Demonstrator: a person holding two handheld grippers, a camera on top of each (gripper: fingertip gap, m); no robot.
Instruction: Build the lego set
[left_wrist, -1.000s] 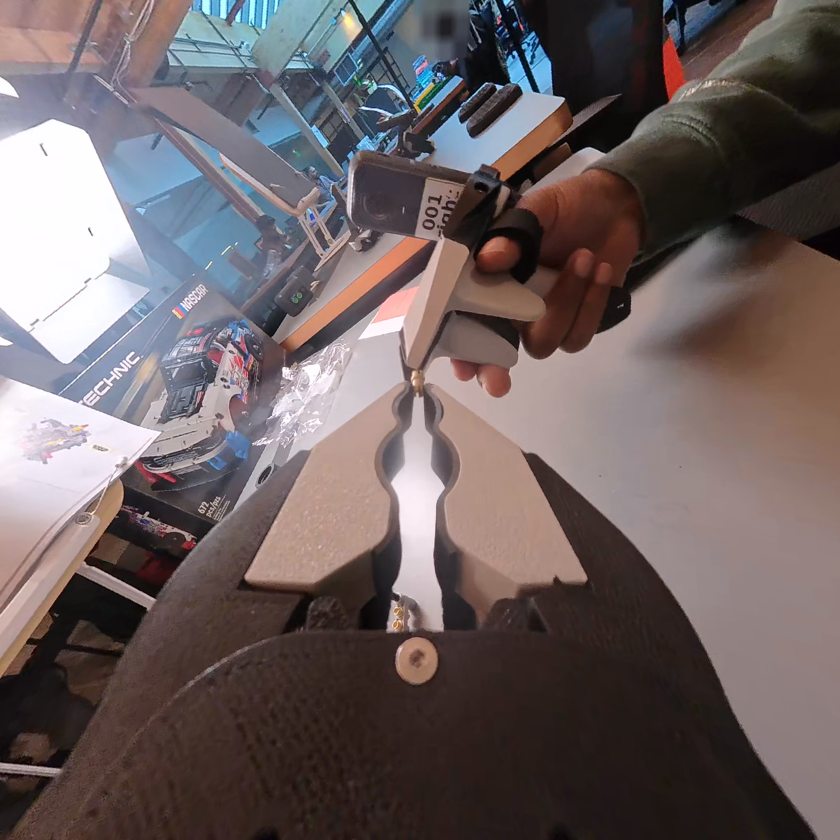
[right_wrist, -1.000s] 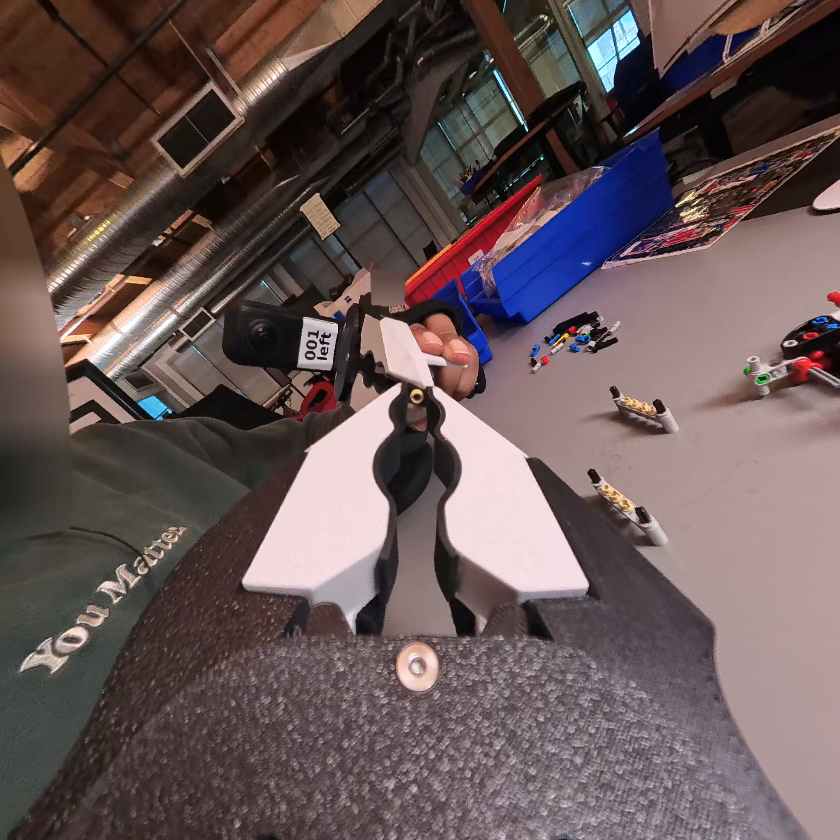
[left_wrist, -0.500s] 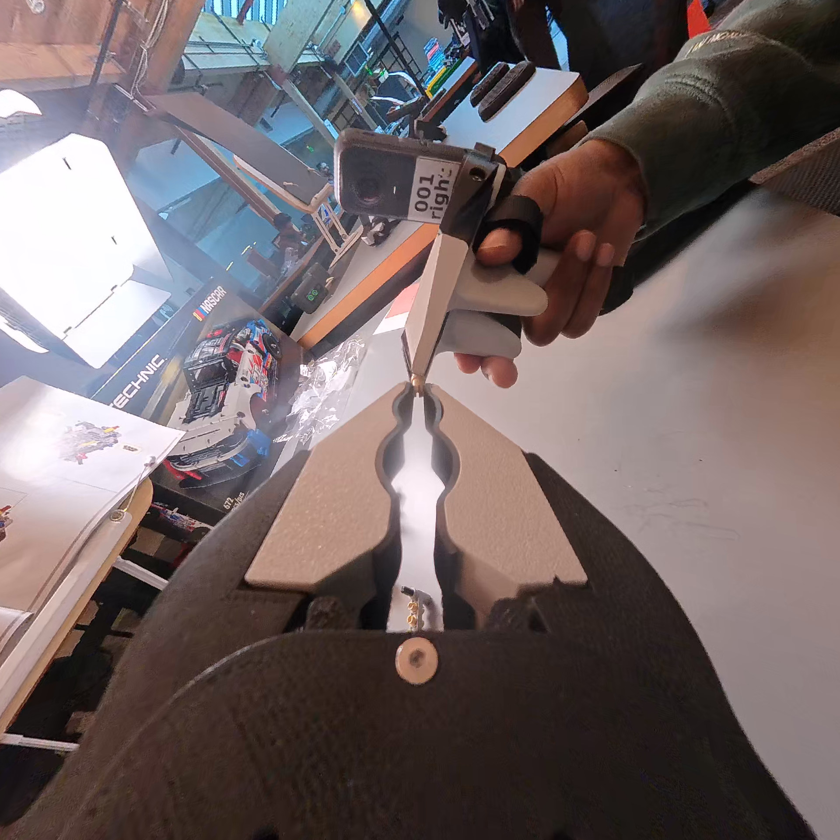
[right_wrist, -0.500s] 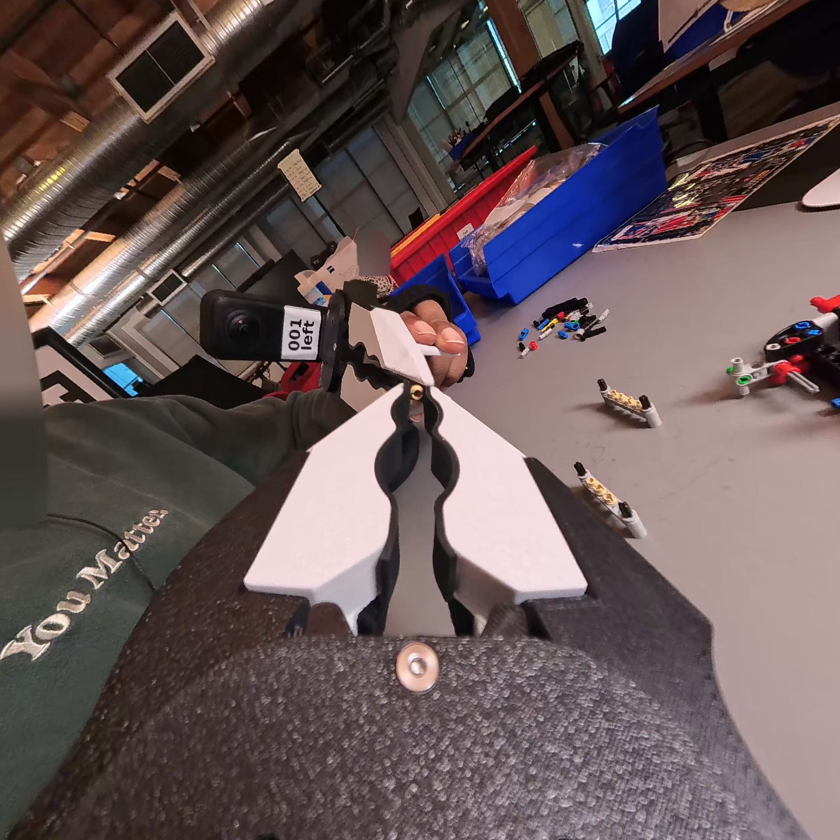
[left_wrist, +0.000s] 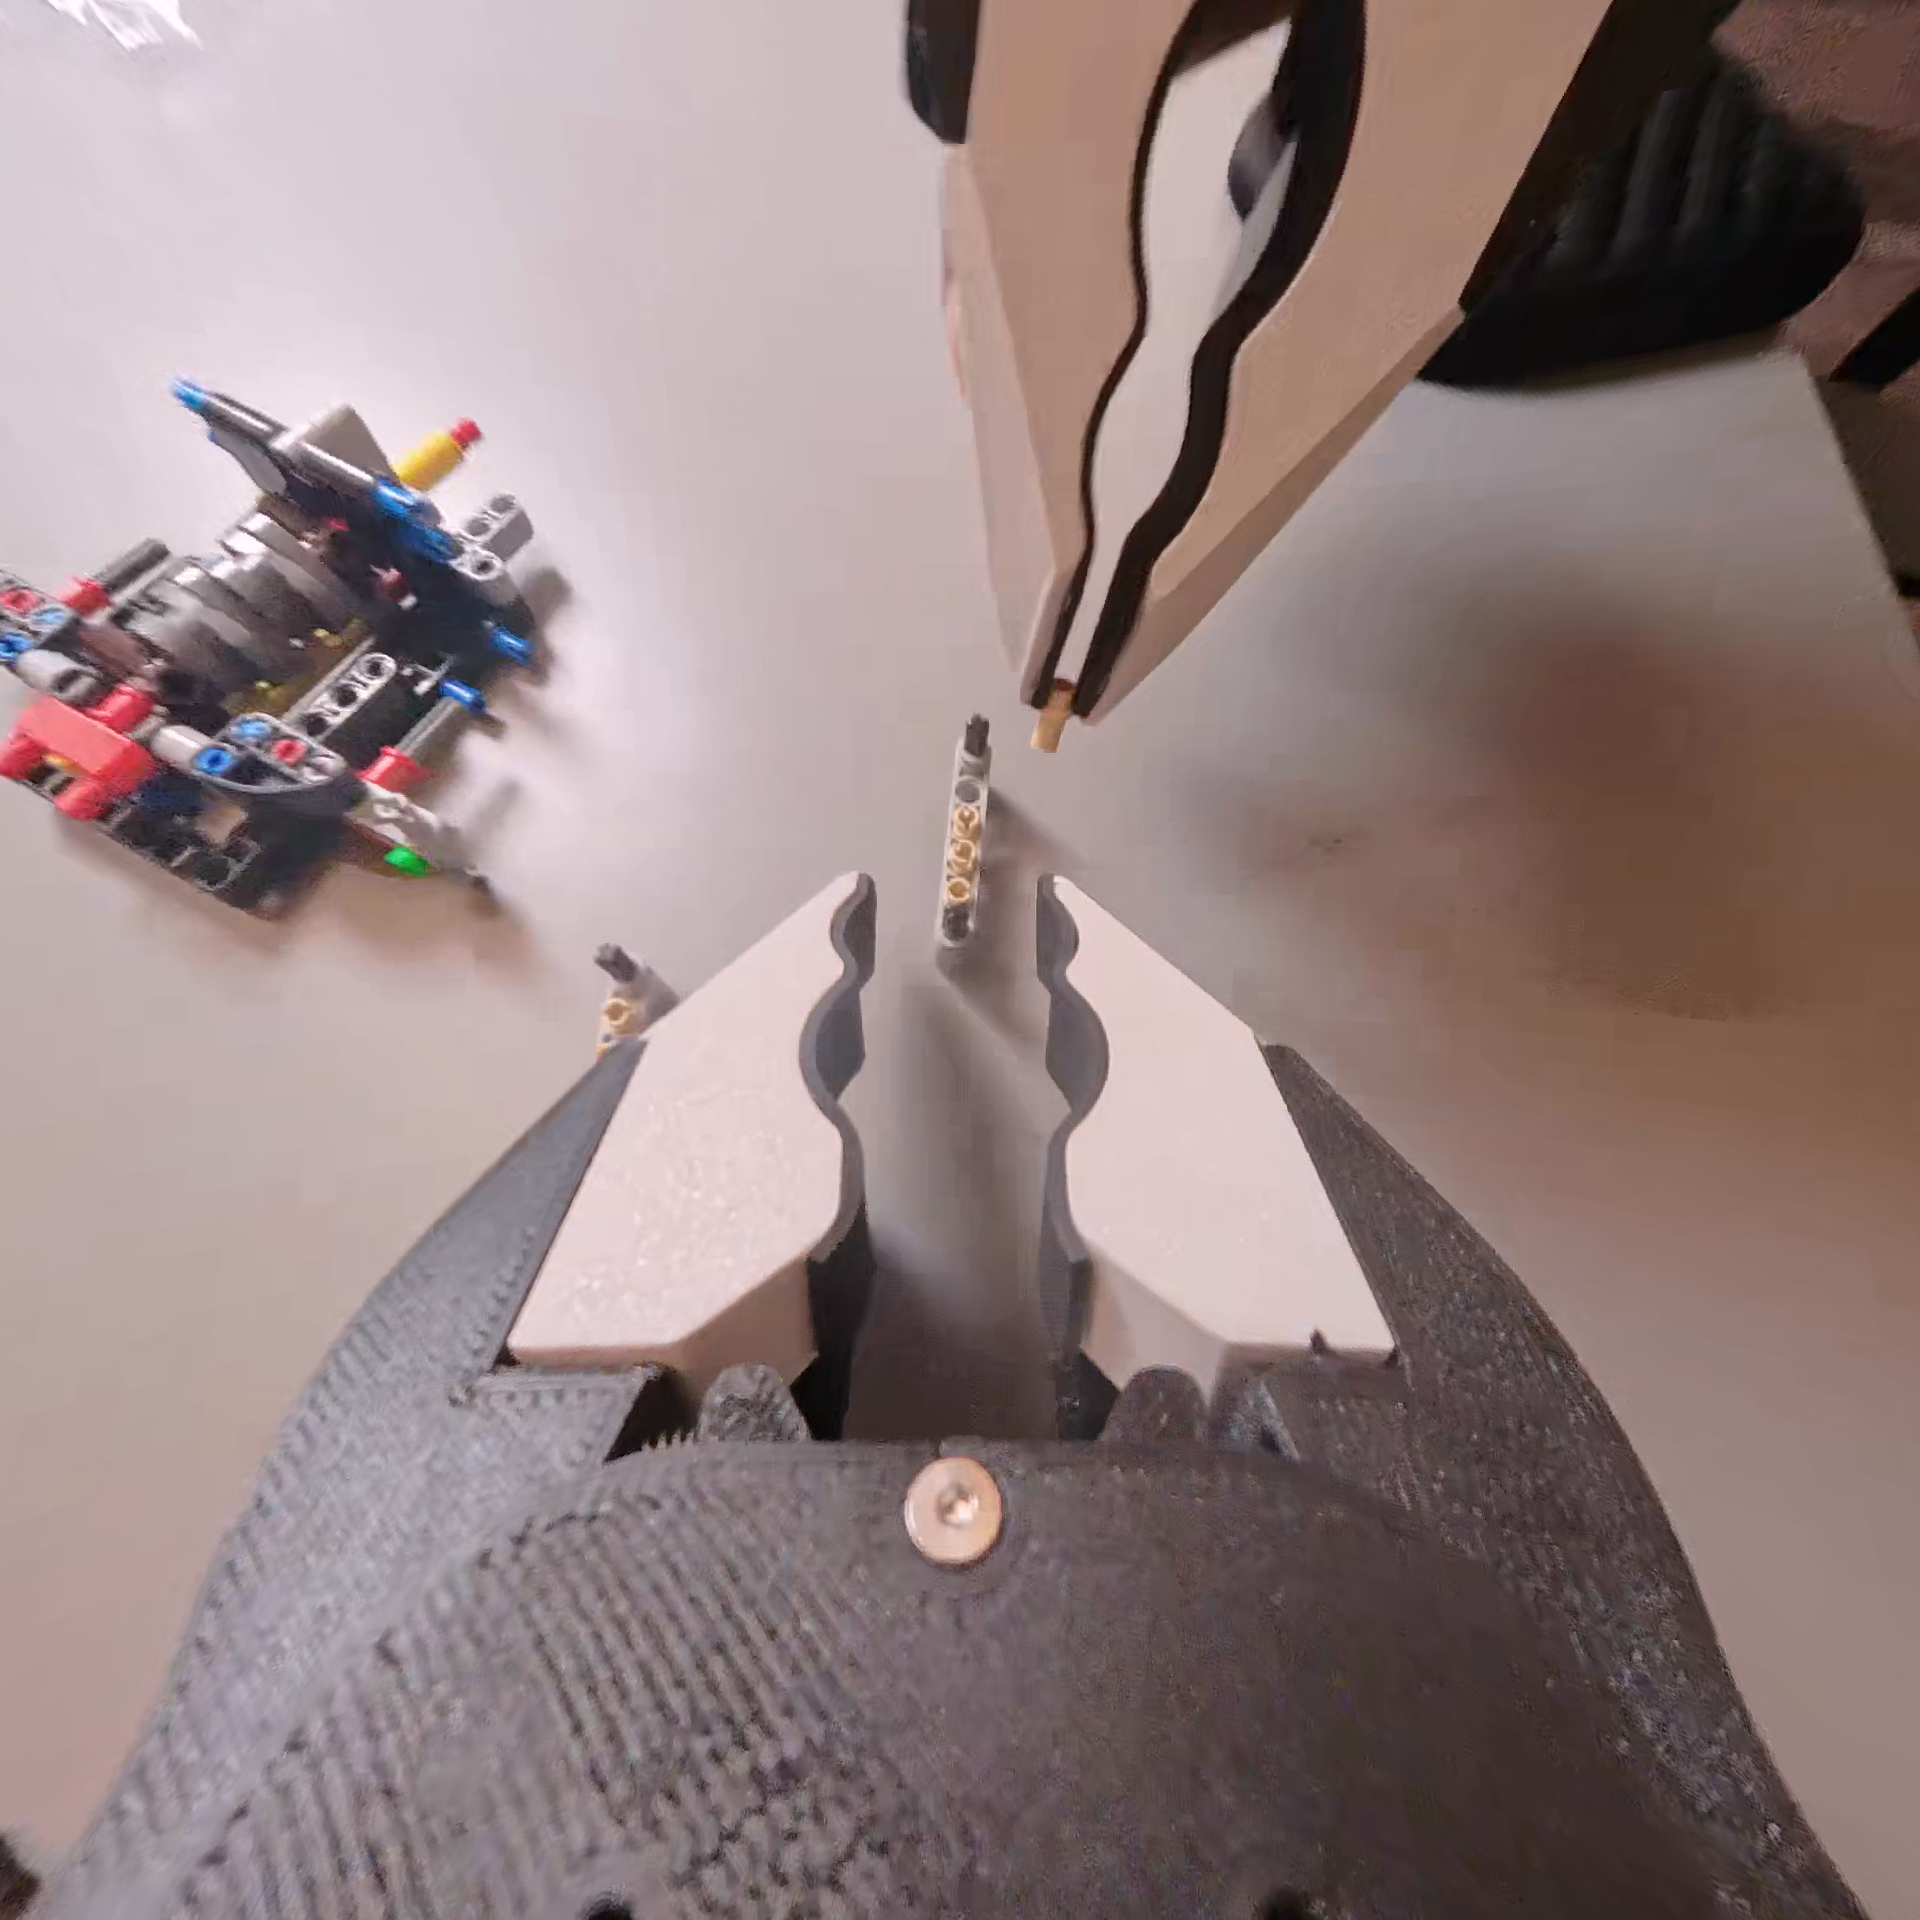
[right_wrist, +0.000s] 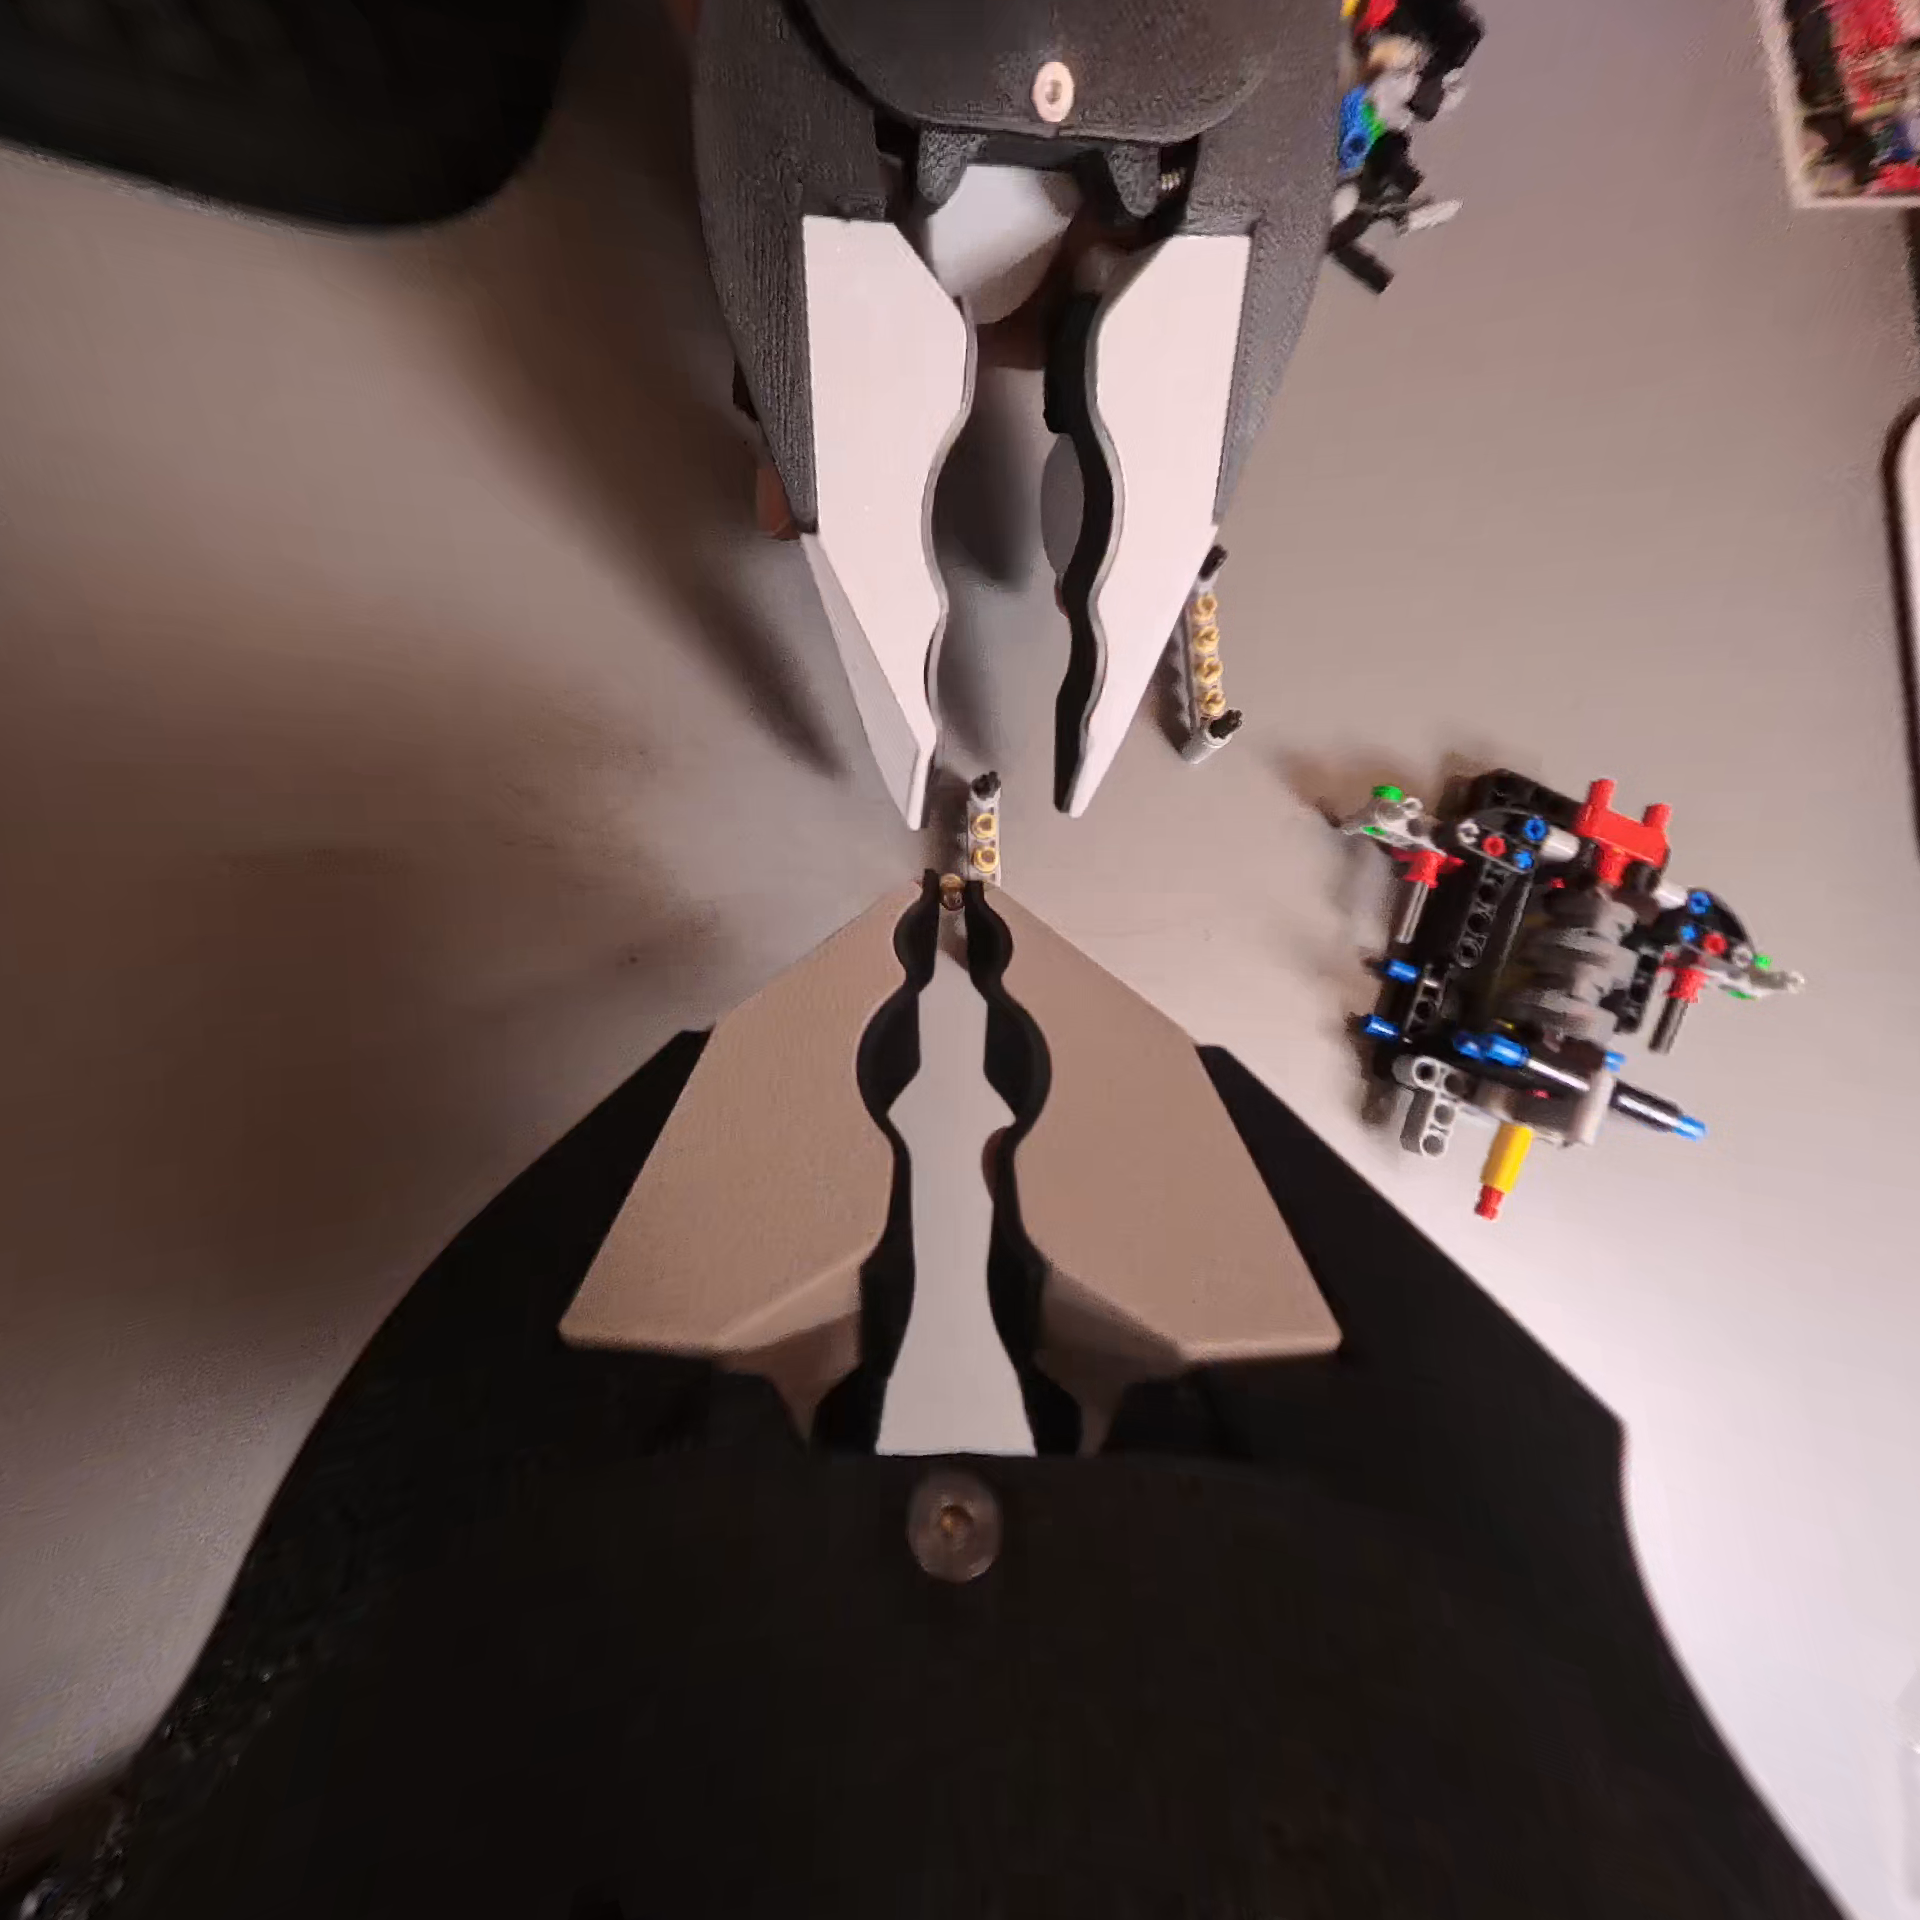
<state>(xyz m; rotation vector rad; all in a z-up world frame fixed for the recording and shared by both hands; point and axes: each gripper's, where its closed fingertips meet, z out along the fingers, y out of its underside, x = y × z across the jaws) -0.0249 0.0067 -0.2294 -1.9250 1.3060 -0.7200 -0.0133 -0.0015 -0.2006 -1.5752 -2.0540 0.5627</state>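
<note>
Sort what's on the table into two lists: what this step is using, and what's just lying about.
In use:
- small tan peg, pinched in the right tongs
- grey holed beam with tan pegs, lying between the open left tongs

Lying about:
- second grey pegged beam
- black, red and blue partly built assembly
- printed sheet

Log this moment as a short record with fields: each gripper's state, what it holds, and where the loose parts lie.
left gripper: open, empty, tips either side of the grey beam
right gripper: shut on tan pin, held near the beam's far end
second beam: lies beside the left gripper
partial build: apart, on the table
</note>
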